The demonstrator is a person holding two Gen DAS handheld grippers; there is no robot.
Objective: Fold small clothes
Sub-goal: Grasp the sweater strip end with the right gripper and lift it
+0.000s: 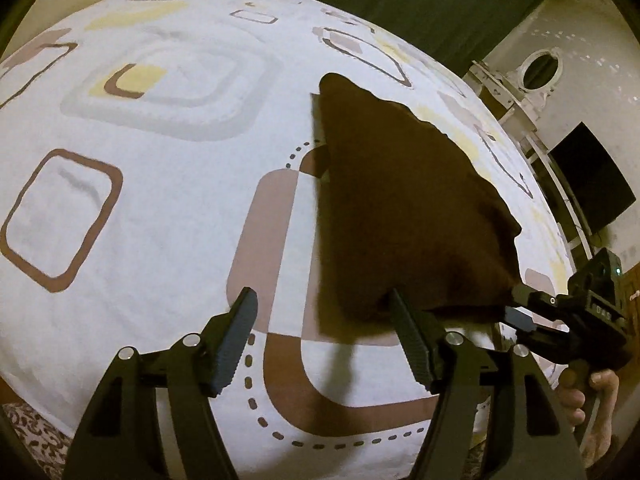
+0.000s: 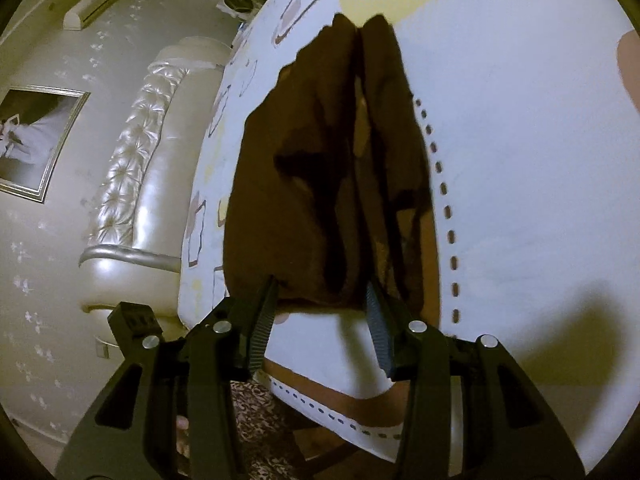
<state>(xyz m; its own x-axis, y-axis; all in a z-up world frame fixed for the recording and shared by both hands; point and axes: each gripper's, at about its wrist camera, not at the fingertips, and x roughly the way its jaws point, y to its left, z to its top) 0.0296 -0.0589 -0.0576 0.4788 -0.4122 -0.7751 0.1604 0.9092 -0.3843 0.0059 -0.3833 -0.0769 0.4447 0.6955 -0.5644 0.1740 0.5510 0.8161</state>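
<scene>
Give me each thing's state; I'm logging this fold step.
Brown garment: lying on the bedsheet, folded lengthwise, near edge at both grippers.
Left gripper: fingers apart, empty, beside the garment's near corner.
Right gripper: fingers apart, at the garment's near edge; grip unclear.

The bed lies broad and bare to the left of the brown garment, with nothing standing on the patterned sheet there. The left tongs gape with only sheet between them, their right finger just beside the garment's near edge. To the right, the right tongs and the hand crowd the garment's near corner. In the right wrist view, a padded headboard walls off the bed's far side.
</scene>
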